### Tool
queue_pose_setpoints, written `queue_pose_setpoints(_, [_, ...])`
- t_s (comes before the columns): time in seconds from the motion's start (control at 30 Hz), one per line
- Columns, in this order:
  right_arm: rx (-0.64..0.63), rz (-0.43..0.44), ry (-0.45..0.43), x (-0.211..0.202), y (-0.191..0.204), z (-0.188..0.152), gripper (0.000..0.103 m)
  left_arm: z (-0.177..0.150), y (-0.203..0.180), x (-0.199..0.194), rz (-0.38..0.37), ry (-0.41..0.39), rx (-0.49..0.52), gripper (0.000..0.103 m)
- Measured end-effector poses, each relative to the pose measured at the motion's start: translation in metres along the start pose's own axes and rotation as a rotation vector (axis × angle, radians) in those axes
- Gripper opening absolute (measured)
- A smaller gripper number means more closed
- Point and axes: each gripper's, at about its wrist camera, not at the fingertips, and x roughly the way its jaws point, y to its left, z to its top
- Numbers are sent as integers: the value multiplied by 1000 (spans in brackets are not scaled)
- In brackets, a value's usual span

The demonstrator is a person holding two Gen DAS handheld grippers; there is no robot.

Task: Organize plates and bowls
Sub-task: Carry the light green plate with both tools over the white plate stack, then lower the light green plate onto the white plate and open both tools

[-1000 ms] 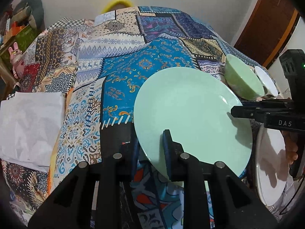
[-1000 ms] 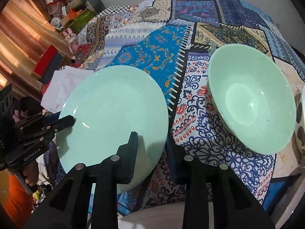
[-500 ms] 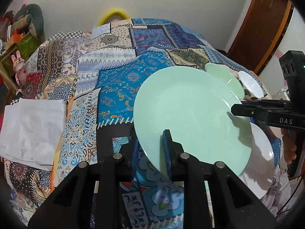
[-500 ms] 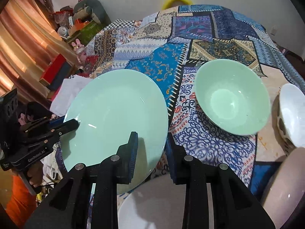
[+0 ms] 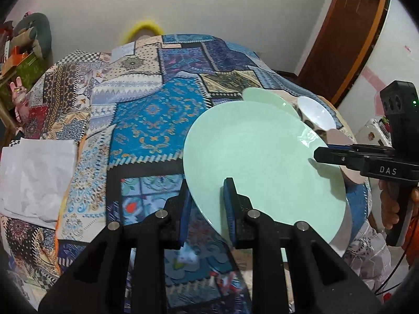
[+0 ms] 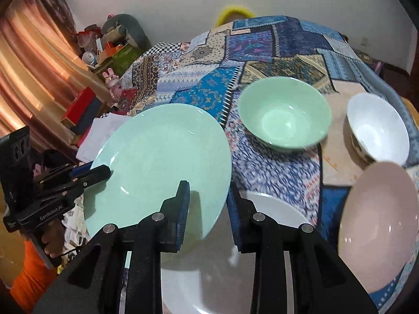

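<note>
the mint-green plate (image 5: 264, 164) was round, wide and shallow, glossy with small highlights near its rim, and it was held off the patchwork cloth (image 5: 146, 110) that covered the counter; the left gripper (image 5: 207, 204) pinched the plate's near rim, one jaw above the face and one below it; the right gripper (image 6: 208, 204) pinched the rim on the opposite side in the same way, its jaws nearly together on the thin edge; in the left wrist view the right gripper reached in from the right of the jaws and met the plate's far edge; in the right wrist view the left gripper came in from the left of the jaws; beyond the right jaws stood a green bowl (image 6: 284, 111), deep and smooth, upright on the cloth; further right of it stood a white bowl (image 6: 377, 128); a pale pink bowl (image 6: 377, 222) sat close to the right of the jaws; a white plate (image 6: 269, 209) lay directly beneath the right jaws, partly under the green plate; a crumpled white paper (image 5: 34, 175) lay far left of the left jaws.
</note>
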Motion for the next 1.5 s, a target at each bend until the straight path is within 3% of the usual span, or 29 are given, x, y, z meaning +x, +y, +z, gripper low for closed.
queue_pose_setpoints(0.57, [77,18,-26,-37,-35,-48,27,-25,-59,0,-32,31,44,22])
queue_pose_setpoints(0.93, [138,40,-37,-41,-52,-76,27,-41,-76,14,-49,96,68,22])
queue_pose_setpoints(1.23, [157,4,-37,-41,-63,-88,27,-52,-87,34,-65,148,77,22])
queue_pose_setpoints(1.5, [198,0,-37,-38,-75,-99,27,-53,-99,47,-29,169,125,23])
